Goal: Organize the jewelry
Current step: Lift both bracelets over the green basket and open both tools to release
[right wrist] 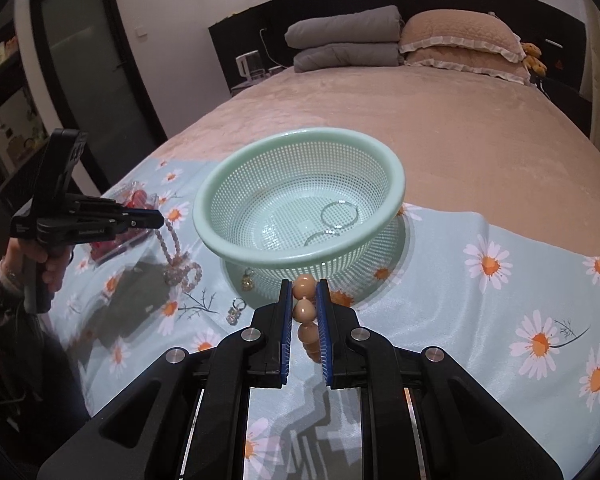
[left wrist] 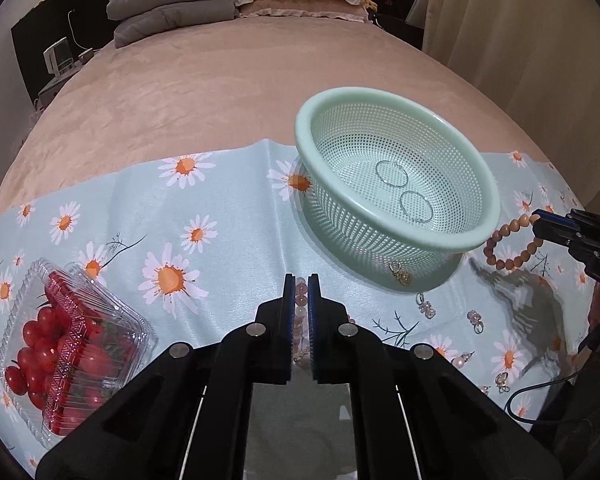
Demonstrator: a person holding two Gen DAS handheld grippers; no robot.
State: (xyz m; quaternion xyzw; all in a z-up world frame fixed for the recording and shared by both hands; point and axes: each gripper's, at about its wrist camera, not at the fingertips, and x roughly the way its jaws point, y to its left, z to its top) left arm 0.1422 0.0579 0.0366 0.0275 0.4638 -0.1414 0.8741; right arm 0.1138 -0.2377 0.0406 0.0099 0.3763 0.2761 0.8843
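A mint green mesh basket (left wrist: 384,118) (right wrist: 220,172) stands on the daisy cloth with two thin hoop bangles (left wrist: 392,172) (right wrist: 340,213) inside. My left gripper (left wrist: 301,280) (right wrist: 160,218) is shut on a pink bead necklace (left wrist: 300,300) (right wrist: 176,256), lifted at one end while the rest lies on the cloth. My right gripper (right wrist: 304,282) (left wrist: 538,220) is shut on a brown wooden bead bracelet (right wrist: 303,310) (left wrist: 508,248) and holds it up beside the basket's near rim.
Several small earrings lie on the cloth near the basket: a gold one (left wrist: 400,276) (right wrist: 247,280) and pale ones (left wrist: 426,306) (right wrist: 236,312). A clear box of cherry tomatoes (left wrist: 64,344) (right wrist: 136,200) sits left. Pillows and folded quilts (right wrist: 348,40) lie at the bed's head.
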